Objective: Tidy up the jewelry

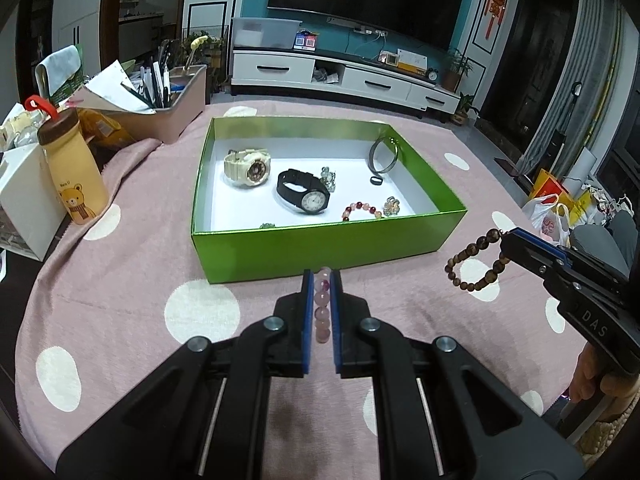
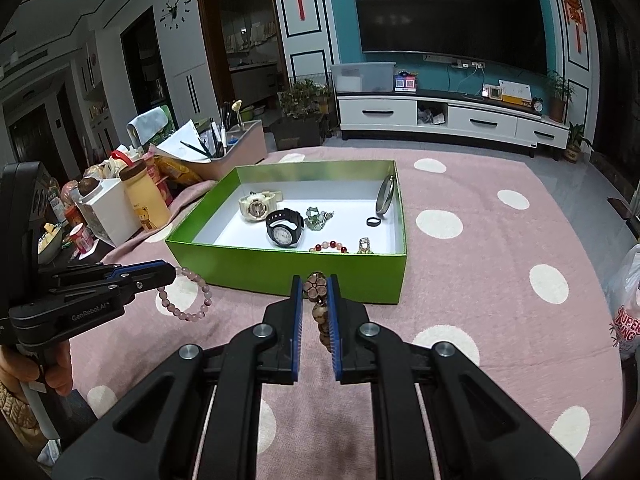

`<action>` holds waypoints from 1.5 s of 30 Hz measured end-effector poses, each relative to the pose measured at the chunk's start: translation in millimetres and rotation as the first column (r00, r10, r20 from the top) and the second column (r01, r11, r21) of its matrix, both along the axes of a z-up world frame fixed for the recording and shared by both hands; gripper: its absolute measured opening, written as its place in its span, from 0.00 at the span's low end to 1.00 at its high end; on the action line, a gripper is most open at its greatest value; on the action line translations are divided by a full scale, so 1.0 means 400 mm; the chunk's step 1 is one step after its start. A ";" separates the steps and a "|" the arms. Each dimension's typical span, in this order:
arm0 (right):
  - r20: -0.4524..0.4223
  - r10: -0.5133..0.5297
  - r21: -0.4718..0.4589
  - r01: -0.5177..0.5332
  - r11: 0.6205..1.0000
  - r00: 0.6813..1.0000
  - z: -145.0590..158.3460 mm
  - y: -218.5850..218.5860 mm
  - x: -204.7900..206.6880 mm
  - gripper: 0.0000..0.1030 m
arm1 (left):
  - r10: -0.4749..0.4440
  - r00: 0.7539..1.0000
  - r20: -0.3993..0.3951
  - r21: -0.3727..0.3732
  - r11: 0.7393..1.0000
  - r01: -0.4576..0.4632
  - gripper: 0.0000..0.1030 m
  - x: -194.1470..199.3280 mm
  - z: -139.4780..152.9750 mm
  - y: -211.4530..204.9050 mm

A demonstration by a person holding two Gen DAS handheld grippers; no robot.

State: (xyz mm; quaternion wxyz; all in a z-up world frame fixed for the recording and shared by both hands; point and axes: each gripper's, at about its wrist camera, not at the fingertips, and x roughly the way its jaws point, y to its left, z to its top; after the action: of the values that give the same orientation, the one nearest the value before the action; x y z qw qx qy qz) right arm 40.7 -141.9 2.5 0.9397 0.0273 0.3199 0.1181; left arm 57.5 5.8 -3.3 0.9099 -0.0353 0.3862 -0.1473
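My left gripper [image 1: 322,280] is clamped on a pink bead bracelet [image 1: 323,312], low at frame centre. My right gripper [image 2: 315,286] pinches a brown bead bracelet [image 2: 320,312] likewise. The green box [image 1: 320,246] lies just above both, holding watches and bracelets.

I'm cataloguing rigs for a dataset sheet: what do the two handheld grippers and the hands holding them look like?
Both grippers, left and right, are matte black with blue-padded fingers and silver pivot bolts. One body reads "GenRobot.AI", the other "DAS". Bare hands; a beige knit cuff shows.
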 end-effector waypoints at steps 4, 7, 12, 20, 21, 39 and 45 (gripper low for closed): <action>0.009 -0.005 0.005 0.005 1.000 1.000 0.009 -0.007 -0.007 0.11 | -0.003 1.000 0.008 -0.001 1.000 0.003 0.07 -0.007 0.013 -0.003; 0.016 -0.009 0.008 0.009 1.000 1.000 0.015 -0.011 -0.011 0.11 | -0.004 1.000 0.013 0.000 1.000 0.004 0.07 -0.010 0.020 -0.004; 0.031 -0.014 0.013 0.014 1.000 0.999 0.027 -0.017 -0.017 0.11 | -0.008 1.000 0.025 -0.001 1.000 0.008 0.07 -0.015 0.035 -0.006; 0.051 -0.022 0.021 0.021 1.000 0.998 0.045 -0.024 -0.023 0.11 | -0.013 0.999 0.040 0.005 1.000 0.012 0.07 -0.014 0.051 -0.008; 0.053 -0.023 0.022 0.022 1.000 0.998 0.046 -0.025 -0.023 0.11 | -0.013 0.999 0.042 0.008 1.000 0.012 0.07 -0.013 0.054 -0.009; 0.083 -0.010 0.019 0.009 1.000 0.997 0.074 -0.014 0.008 0.11 | -0.022 0.997 0.075 0.030 0.999 0.020 0.07 0.022 0.088 -0.014; 0.085 -0.006 0.016 0.004 1.000 0.996 0.076 -0.007 0.022 0.11 | -0.022 0.996 0.081 0.029 0.999 0.020 0.07 0.036 0.095 -0.012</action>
State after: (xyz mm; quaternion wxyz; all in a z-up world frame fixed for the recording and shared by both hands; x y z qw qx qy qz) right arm 49.5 -144.8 33.0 0.9525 0.0304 0.2784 0.1194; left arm 71.8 1.1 34.9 0.9237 -0.0122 0.3512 -0.1526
